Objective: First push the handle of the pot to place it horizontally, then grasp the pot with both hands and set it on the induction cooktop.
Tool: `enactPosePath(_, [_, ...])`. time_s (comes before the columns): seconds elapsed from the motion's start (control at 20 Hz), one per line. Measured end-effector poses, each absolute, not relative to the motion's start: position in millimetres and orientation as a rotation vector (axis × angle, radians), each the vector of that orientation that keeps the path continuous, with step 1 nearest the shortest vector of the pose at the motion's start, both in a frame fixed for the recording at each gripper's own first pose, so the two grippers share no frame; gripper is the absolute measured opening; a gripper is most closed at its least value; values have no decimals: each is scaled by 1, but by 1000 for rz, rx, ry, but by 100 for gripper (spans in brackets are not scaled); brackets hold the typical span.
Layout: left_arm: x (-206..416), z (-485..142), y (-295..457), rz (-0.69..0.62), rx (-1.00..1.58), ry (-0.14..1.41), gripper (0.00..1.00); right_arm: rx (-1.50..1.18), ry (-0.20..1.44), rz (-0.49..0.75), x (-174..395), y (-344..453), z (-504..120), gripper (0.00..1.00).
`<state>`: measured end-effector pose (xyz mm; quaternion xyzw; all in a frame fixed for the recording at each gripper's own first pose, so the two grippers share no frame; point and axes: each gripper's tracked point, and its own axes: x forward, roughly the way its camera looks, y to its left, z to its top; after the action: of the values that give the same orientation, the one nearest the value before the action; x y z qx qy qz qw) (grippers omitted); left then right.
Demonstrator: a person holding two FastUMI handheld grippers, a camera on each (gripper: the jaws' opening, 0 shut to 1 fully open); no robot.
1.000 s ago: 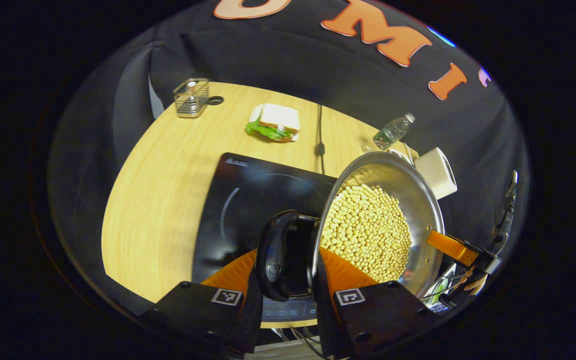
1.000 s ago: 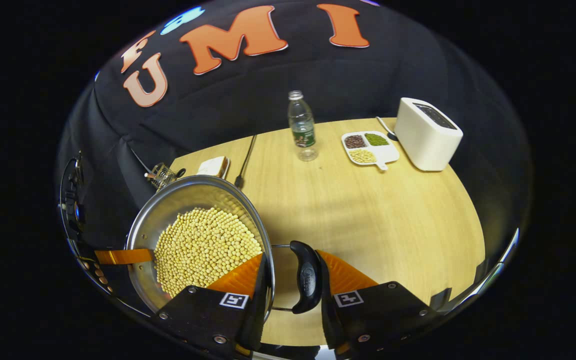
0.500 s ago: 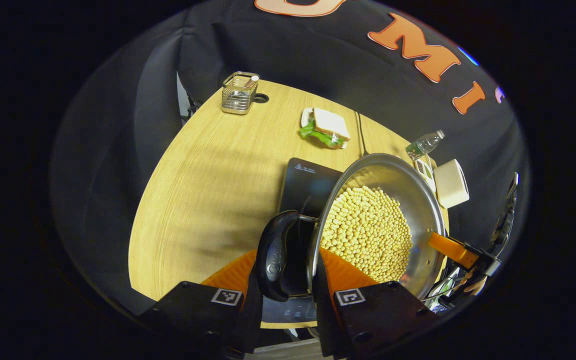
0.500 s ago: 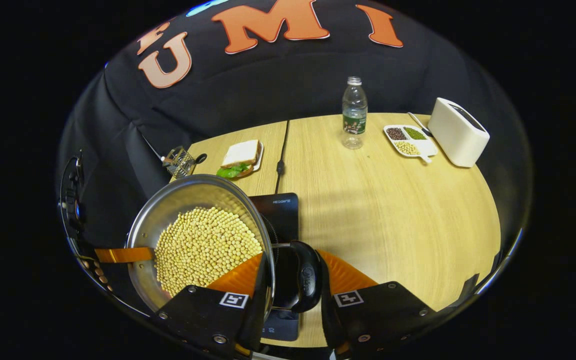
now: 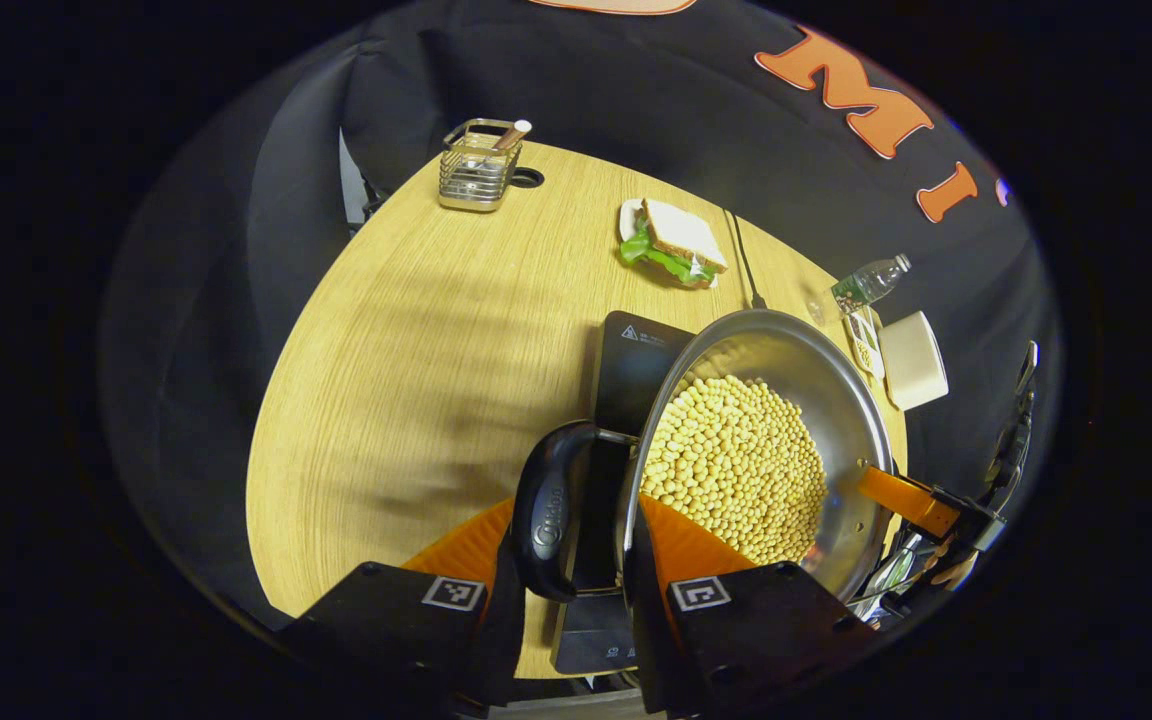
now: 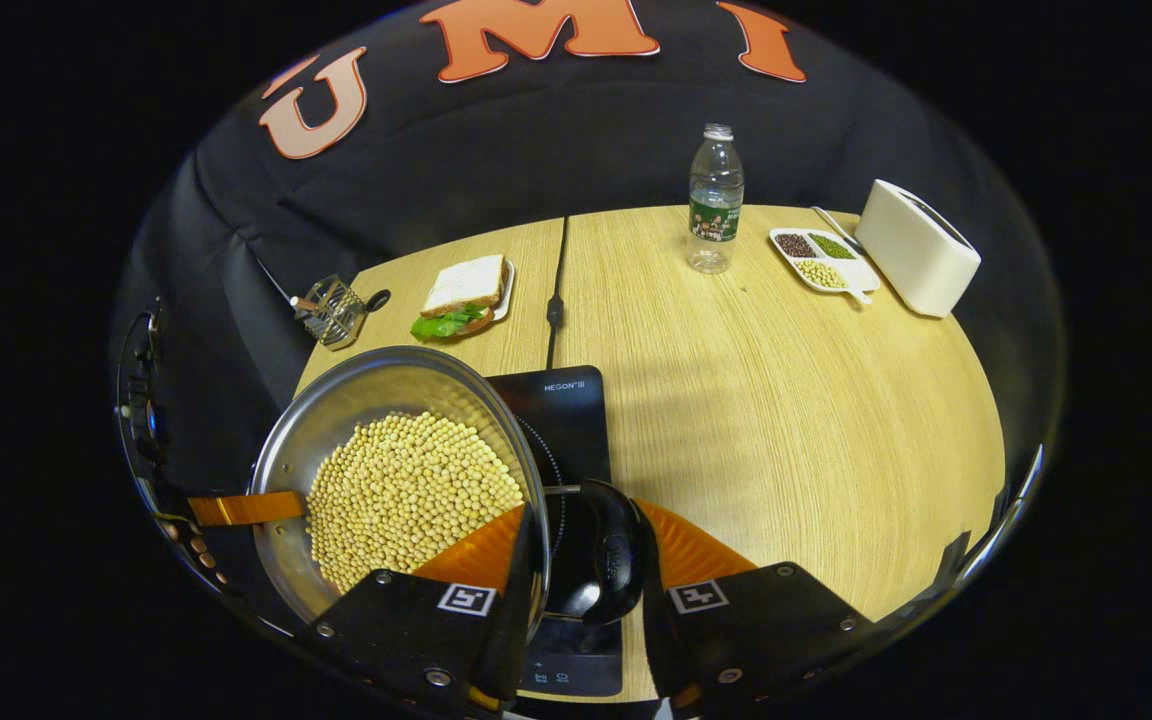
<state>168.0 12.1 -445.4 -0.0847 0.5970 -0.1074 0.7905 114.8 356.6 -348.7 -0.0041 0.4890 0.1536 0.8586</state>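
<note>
With my left gripper (image 5: 568,560) and right gripper (image 6: 586,570) each clamped, fingers together, on a black side handle (image 5: 546,510) of the bean-filled steel pot (image 6: 336,430), I hold it above the near end of the black induction cooktop (image 6: 561,415) on the wooden tabletop (image 6: 786,420).

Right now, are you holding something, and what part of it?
Yes, the pot of beans. The left hand-held gripper pinches one side handle, and the right hand-held gripper pinches the other.
</note>
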Motion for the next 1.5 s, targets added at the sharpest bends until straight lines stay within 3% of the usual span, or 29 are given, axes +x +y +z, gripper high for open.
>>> enactPosePath(0.1, [169,-453,7,-237,-190,1291,54,-13,1031,312,115,350,-352,49])
enactPosePath(0.25, [171,-452,7,-236,-158,1257,58,23,1043,312,112,344,-360,57])
enactPosePath(0.4, [188,-430,21,-160,-78,1166,89,84,1005,307,116,334,-344,69])
enactPosePath(0.45, [190,-419,23,-138,-97,1146,100,107,982,307,121,330,-335,86])
enactPosePath(0.55, [203,-382,24,-123,-106,1061,99,121,905,301,136,312,-304,96])
enactPosePath(0.8, [237,-241,17,-128,-68,761,98,78,615,310,175,248,-172,96])
enactPosePath(1.05, [236,-60,-23,-182,-80,448,98,8,342,301,176,169,-28,96])
enactPosePath(1.3, [184,107,-38,-194,-96,179,97,-3,132,281,145,97,90,95])
enactPosePath(1.5, [112,193,-51,-174,-91,33,98,-13,13,264,108,48,152,95])
